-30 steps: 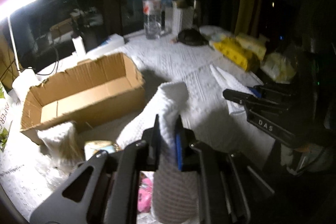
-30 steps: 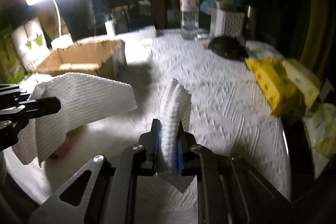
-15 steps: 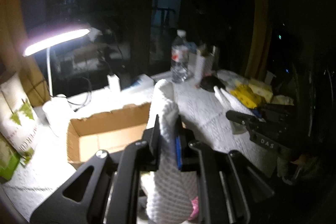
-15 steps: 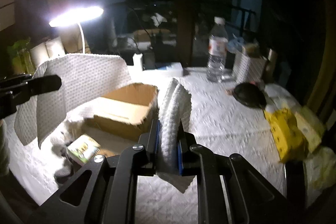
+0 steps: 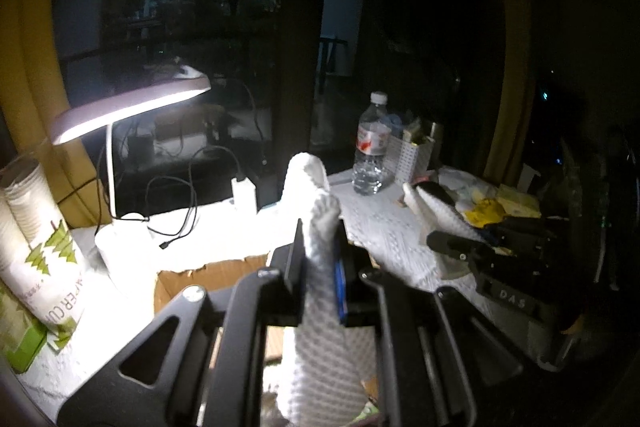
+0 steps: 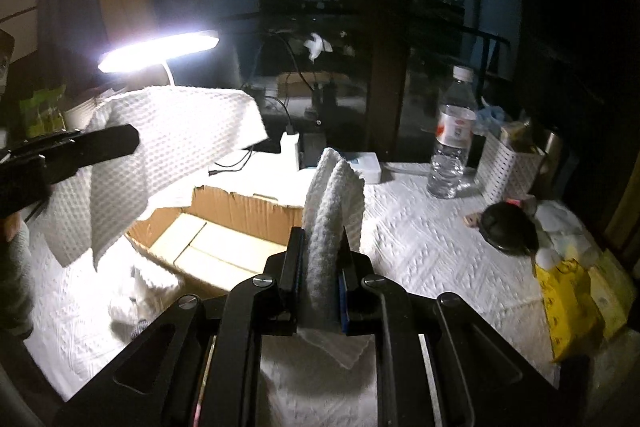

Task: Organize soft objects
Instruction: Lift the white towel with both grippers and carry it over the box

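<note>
Jaws of the left gripper point(image 5: 320, 259) pinch one end of a white waffle cloth point(image 5: 316, 307), raised above the cardboard box point(image 5: 208, 279). From the right wrist, the right gripper point(image 6: 320, 267) clamps the cloth's other end, right of the box.

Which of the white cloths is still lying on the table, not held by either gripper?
The crumpled white cloth on the table beside the cardboard box; the waffle-textured cloth hangs lifted in the grippers.

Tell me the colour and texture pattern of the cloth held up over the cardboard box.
White cloth, waffle-like grid of small bumps; clearest in the right wrist view.
</note>
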The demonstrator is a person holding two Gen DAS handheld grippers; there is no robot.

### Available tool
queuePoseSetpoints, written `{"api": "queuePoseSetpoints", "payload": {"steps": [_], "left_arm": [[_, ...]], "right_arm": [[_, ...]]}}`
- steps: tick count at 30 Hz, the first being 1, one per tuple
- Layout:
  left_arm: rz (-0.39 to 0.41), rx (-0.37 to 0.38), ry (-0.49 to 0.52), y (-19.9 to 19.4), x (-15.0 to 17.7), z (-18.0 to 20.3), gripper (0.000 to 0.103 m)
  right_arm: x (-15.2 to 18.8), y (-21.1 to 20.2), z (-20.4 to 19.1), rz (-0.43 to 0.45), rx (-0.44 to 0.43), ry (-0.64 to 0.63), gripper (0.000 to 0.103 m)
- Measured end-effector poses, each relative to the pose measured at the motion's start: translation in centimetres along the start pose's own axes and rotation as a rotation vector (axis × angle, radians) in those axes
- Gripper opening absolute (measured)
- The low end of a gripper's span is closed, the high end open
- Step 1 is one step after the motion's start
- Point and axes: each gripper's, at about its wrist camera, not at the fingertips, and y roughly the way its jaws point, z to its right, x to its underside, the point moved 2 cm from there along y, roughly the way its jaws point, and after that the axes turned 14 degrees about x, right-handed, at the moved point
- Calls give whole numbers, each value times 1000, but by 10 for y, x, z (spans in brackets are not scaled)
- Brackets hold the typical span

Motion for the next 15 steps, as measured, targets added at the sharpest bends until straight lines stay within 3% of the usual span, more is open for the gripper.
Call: {"api": "queuePoseSetpoints", "payload": {"steps": [15], "left_arm": [[-137, -17, -91, 89, 33, -45, 10]], "right_arm": [[1, 73, -18, -90, -96, 4, 15]]}}
